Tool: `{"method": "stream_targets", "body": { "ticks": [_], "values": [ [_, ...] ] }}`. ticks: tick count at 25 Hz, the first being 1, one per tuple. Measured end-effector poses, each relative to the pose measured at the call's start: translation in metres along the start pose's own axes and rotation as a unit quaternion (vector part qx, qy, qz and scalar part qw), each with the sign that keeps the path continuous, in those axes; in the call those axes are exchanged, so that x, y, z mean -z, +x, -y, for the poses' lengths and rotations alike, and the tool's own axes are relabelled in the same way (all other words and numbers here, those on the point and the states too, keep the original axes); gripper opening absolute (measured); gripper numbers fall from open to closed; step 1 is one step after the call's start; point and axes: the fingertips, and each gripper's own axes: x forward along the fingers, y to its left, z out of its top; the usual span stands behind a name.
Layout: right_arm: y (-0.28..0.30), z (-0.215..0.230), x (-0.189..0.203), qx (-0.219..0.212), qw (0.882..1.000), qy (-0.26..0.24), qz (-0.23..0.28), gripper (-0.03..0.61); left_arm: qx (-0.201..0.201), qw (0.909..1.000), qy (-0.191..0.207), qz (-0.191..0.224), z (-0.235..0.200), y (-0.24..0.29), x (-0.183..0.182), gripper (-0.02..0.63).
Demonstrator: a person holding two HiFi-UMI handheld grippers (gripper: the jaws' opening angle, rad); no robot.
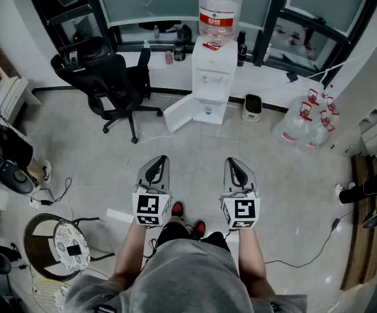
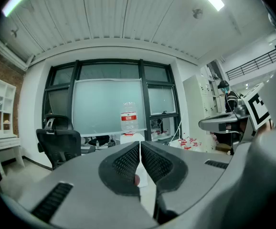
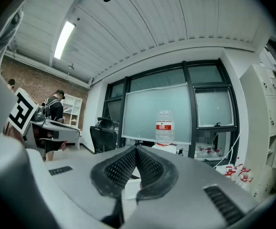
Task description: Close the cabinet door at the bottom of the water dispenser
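1. Cabinet door (image 1: 179,113) at the bottom of the water dispenser (image 1: 213,77) stands open. In the head view it is swung out to the left of the white body, with its free edge toward the lower left and the lower compartment exposed.
2. The water dispenser sits upper centre in the head view, on the floor (image 1: 195,152) below the dark-framed windows. A clear water bottle (image 1: 219,8) with a red label stands upside down on top of it.
3. The left tool (image 1: 157,165) is in the lower centre of the head view, pointing up the frame toward the dispenser and well apart from it. In the left gripper view its two black ribbed jaws are pressed together with nothing between them.
4. The right tool (image 1: 235,167) is just to the right of the left one, parallel to it and equally far from the door. In the right gripper view its jaws also meet at the tips and hold nothing.
5. Both gripper views show the dispenser and its bottle straight ahead, just above the closed jaw tips.
6. A black office chair (image 1: 110,87) stands on the floor at the upper left of the head view, left of the open door and apart from it.
7. A cluster of empty bottles (image 1: 306,119) with red caps lies at the right of the head view.
8. A small white bin (image 1: 252,107) sits just right of the dispenser's base.
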Motion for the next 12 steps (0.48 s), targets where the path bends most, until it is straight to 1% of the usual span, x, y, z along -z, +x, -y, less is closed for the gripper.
{"method": "stream_targets", "body": {
  "ticks": [6,12],
  "values": [
    [-0.005,0.01,0.0,0.003,1.0,0.01,0.007,0.017,0.003,1.0,0.0,0.001,0.009,0.003,-0.001,0.029],
    [-0.003,0.019,0.001,0.013,1.0,0.002,0.007,0.017,0.01,1.0,0.0,0.0,0.013,0.013,-0.001,0.029]
  ]
}}
